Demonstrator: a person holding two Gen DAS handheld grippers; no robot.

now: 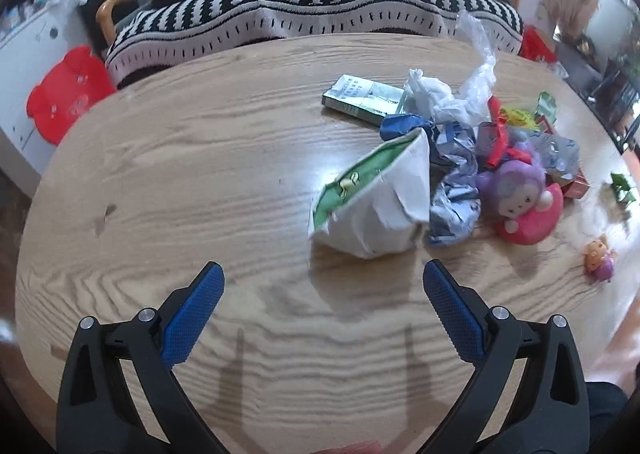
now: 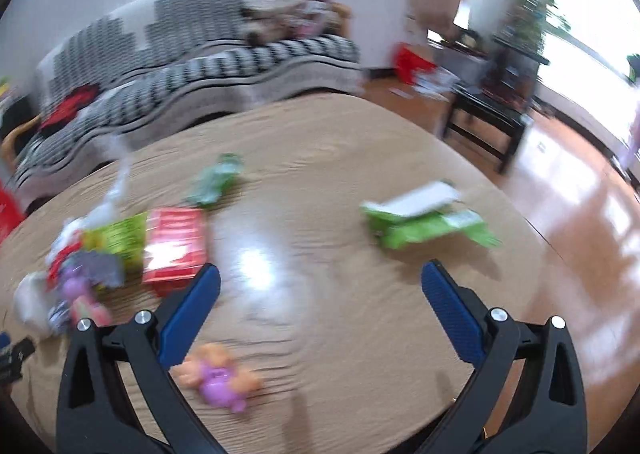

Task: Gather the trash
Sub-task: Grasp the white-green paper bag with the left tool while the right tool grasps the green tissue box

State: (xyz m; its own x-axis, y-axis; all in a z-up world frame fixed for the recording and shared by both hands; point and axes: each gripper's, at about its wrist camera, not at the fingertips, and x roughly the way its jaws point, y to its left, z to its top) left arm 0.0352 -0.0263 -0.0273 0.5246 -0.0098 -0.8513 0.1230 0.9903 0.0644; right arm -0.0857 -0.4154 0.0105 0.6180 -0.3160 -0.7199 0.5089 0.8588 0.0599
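Observation:
A crumpled white and green wrapper (image 1: 374, 198) lies on the wooden table (image 1: 180, 158), just ahead of my open left gripper (image 1: 324, 274). Behind it are a crushed blue foil bag (image 1: 452, 178), a white plastic bag (image 1: 448, 94) and a flat green carton (image 1: 362, 96). In the blurred right wrist view, my right gripper (image 2: 320, 274) is open above the table (image 2: 320, 318). A bright green wrapper (image 2: 424, 222) lies ahead on its right. A red box (image 2: 176, 246), a lime green packet (image 2: 120, 238) and a small green scrap (image 2: 216, 180) lie to the left.
A purple and pink plush toy (image 1: 520, 198) sits among the trash, and a small doll (image 2: 216, 374) lies by my right gripper's left finger. A black and white striped sofa (image 1: 312, 10) stands behind the table. A dark stool (image 2: 484, 118) stands on the floor at right.

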